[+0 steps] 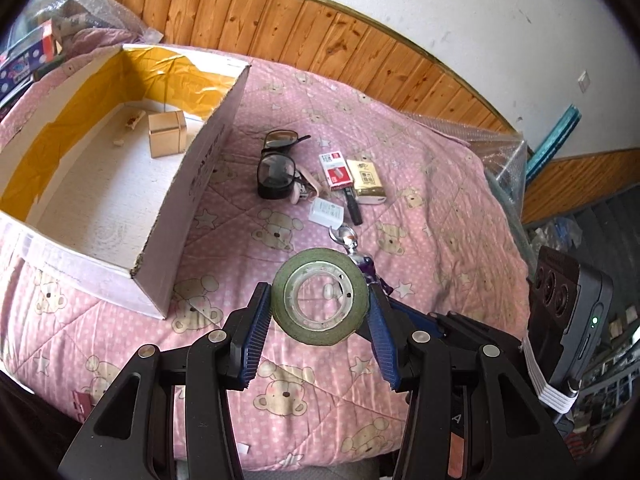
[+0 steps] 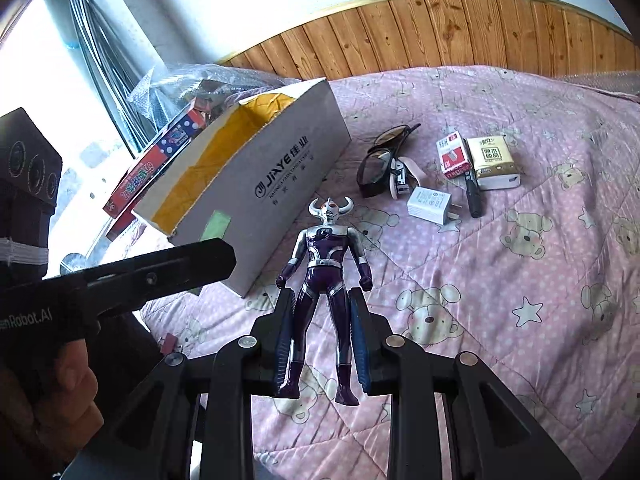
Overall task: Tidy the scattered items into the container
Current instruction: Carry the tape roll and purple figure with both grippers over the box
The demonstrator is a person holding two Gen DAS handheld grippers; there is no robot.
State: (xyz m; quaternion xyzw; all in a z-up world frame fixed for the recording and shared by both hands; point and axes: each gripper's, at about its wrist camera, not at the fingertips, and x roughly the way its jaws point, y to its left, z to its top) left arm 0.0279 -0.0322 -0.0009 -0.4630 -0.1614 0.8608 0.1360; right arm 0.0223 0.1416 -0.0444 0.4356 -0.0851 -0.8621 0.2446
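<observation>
The left hand-held gripper [image 1: 320, 312] is clamped on a green tape roll [image 1: 320, 296], held above the pink bear-print quilt [image 1: 440, 240] of the bed, with the open cardboard box [image 1: 192, 184] at about 10 o'clock from it. The roll hides most of the toy figure behind it; only the horned head shows at 1 o'clock. The right wrist view shows that figure [image 2: 326, 276] whole, its legs pinched between the blue pads of the right hand-held gripper [image 2: 322, 340], which is closed on it. Only the left view looks into the box, where a small gold box [image 1: 167, 134] sits on the floor. At 1 o'clock lie black glasses [image 2: 380, 160], a white charger [image 2: 428, 204], a red-white packet [image 2: 452, 154] and a gold tissue pack [image 2: 490, 158]; their print is unreadable. A bare hand [image 2: 48, 392] grips the left tool's handle at 9 o'clock.
</observation>
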